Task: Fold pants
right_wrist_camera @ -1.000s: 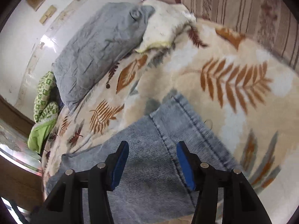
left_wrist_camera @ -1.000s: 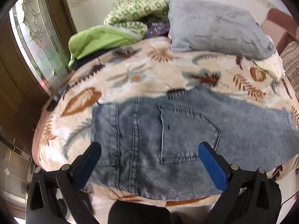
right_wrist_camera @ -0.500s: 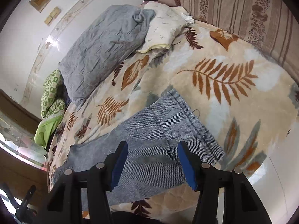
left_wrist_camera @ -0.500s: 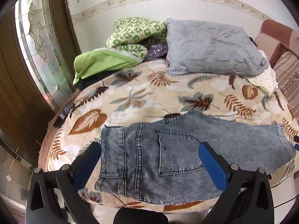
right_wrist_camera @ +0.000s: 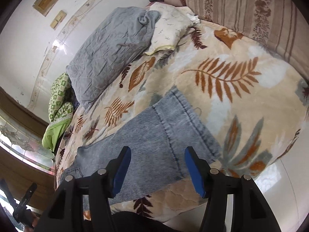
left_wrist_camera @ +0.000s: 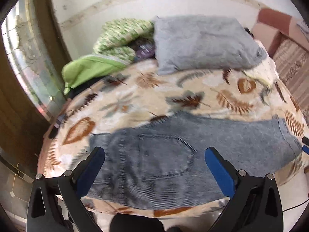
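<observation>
The pants (left_wrist_camera: 193,154) lie flat along the bed's (left_wrist_camera: 135,100) near edge, legs already stacked. Left gripper (left_wrist_camera: 154,160) fingers wide and empty; right gripper (right_wrist_camera: 157,166) half-spread, just opening, also empty. Next: grasp the hem, fold toward the waistband.

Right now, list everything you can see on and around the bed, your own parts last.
jeans: one, washed blue, flat across the near edge of the bed
blanket: one, cream with brown and grey leaves, covering the bed
grey pillow: one, at the far side by the wall
cream pillow: one, beside the grey one
green bedding: a heap, far left corner
striped cushion: one, brown and beige, right of the bed
left hand-held gripper: black, blue pads, open above the jeans
right hand-held gripper: black, blue pads, open above the leg end
</observation>
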### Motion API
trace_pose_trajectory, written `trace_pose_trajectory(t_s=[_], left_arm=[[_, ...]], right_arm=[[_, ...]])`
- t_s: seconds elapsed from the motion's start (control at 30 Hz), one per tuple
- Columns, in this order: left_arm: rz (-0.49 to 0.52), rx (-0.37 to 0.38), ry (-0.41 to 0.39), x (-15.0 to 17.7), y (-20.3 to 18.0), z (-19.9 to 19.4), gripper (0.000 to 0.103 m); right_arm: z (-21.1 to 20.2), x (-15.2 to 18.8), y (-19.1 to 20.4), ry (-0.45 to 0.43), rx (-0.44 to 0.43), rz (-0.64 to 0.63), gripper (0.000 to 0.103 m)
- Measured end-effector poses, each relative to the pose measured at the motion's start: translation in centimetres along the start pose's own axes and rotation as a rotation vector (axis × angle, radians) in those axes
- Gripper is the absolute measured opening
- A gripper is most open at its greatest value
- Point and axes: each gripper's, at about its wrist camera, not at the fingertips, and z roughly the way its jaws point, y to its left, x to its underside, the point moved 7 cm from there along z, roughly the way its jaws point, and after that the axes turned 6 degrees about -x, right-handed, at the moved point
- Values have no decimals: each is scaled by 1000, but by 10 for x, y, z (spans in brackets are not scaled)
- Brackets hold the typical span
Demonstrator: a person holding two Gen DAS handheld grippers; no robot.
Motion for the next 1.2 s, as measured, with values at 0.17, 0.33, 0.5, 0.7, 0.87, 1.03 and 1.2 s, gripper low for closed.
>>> trace_pose_trajectory(t_s=[0.17, 0.33, 0.5, 0.7, 0.87, 1.03, 1.2], left_arm=[[100, 62, 144, 15, -65, 38, 103], [142, 93, 240, 29, -104, 66, 103], [136, 34, 317, 43, -106, 96, 103], [202, -14, 323, 51, -119, 117, 103], [204, 1, 325, 55, -122, 127, 103], [190, 14, 339, 56, -121, 121, 103], [177, 48, 331, 58, -119, 108, 103]], right_arm=[[-5, -4, -30, -14, -22, 61, 62], [-8, -8, -41, -23, -5, 46, 62], [-1, 0, -62, 21, -59, 126, 62], [22, 24, -77, 82, -222, 318, 63], [39, 23, -79, 65, -223, 383, 66], [43, 16, -84, 6, -233, 462, 72], [47, 7, -79, -50, -226, 438, 71]])
